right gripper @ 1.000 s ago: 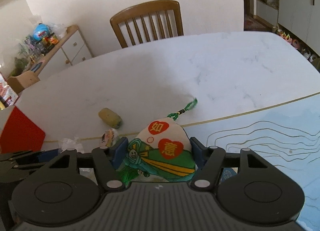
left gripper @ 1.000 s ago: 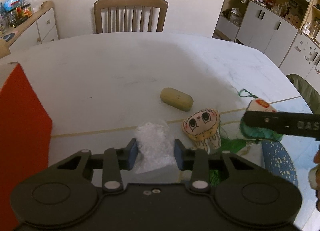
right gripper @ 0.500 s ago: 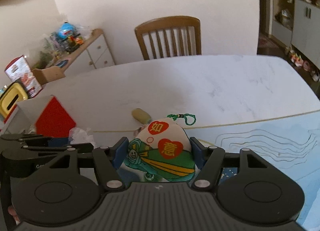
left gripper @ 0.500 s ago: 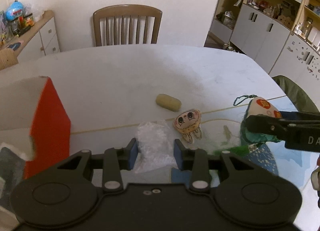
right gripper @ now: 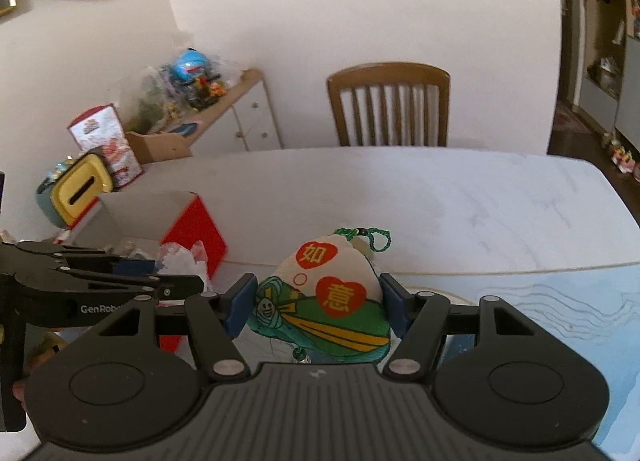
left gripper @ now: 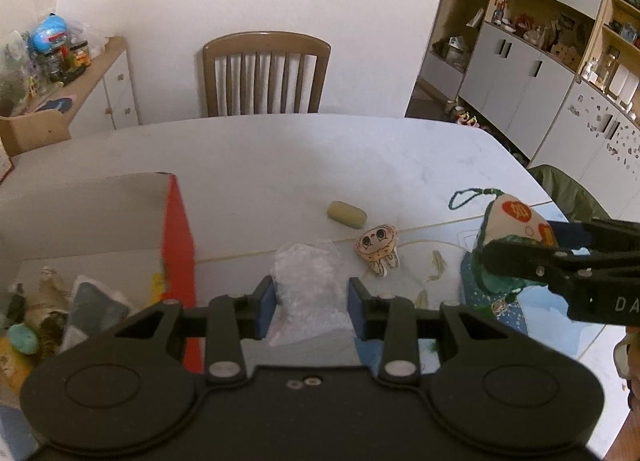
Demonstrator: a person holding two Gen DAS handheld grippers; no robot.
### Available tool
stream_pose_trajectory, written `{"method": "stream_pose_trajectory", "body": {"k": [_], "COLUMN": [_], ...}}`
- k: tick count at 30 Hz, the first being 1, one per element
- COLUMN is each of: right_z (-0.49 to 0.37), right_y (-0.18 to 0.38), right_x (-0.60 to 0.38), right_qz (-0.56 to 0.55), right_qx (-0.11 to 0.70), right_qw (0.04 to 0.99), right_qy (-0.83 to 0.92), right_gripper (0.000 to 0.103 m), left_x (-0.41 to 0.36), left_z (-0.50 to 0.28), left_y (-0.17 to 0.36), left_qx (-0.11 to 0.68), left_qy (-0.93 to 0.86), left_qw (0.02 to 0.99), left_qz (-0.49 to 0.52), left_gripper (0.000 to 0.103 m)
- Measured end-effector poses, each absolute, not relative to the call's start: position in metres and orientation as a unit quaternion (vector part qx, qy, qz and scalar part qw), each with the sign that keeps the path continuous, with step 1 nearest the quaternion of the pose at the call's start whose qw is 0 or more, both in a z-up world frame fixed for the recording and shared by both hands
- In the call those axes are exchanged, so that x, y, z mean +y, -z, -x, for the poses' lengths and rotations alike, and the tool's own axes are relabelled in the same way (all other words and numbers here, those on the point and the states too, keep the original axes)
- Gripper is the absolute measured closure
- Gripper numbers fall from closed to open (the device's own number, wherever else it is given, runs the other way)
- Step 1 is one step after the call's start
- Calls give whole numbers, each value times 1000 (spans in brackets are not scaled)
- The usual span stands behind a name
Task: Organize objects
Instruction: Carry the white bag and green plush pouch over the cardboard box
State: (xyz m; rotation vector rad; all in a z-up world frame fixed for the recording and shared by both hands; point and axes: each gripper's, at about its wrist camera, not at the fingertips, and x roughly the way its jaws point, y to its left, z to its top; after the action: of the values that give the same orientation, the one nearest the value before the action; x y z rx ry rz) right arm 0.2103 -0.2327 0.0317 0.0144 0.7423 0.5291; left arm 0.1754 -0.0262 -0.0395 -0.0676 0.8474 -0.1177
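Left wrist view: my left gripper (left gripper: 311, 303) clamps the plastic bag (left gripper: 308, 285), right gripper (right gripper: 316, 307) the sachet (right gripper: 328, 297); I'd clear the box (left gripper: 176, 237) wall before releasing.

On the white marble bench (left gripper: 280, 165), the open red-sided cardboard box (left gripper: 176, 237) stands left; the olive oblong pouch (left gripper: 347, 214) lies behind the cream cartoon-faced plush (left gripper: 378, 248), well right of it.

Both views are rather dim, with soft daylight and no hard shadows. The white desk (left gripper: 280, 157) shows a pale sheen, no strong glare. The fisheye bends the edges and darkens the corners. The red box (left gripper: 178, 237) looks slightly blurred.
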Motion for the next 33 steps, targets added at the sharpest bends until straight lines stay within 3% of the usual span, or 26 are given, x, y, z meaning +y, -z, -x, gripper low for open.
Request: {"method": "stream_pose_trajectory", "body": {"k": [13,33], "right_z": [-182,-171], "right_y": [-82,-93], "right_x": [-162,-27], "right_qz": [25,64], "right_qx": [314,298], "right_qw": [892,866], "right_qy": [-323,-398], "right_gripper": [37,37], "left_x": [25,134], "left_z": [-135,-107], "left_y": [-4,-16], "left_qx": [384,378], "left_qy": [36,-46], "left_qw": [922,924], "left_qz": [31,43], "left_gripper": [66,66]}}
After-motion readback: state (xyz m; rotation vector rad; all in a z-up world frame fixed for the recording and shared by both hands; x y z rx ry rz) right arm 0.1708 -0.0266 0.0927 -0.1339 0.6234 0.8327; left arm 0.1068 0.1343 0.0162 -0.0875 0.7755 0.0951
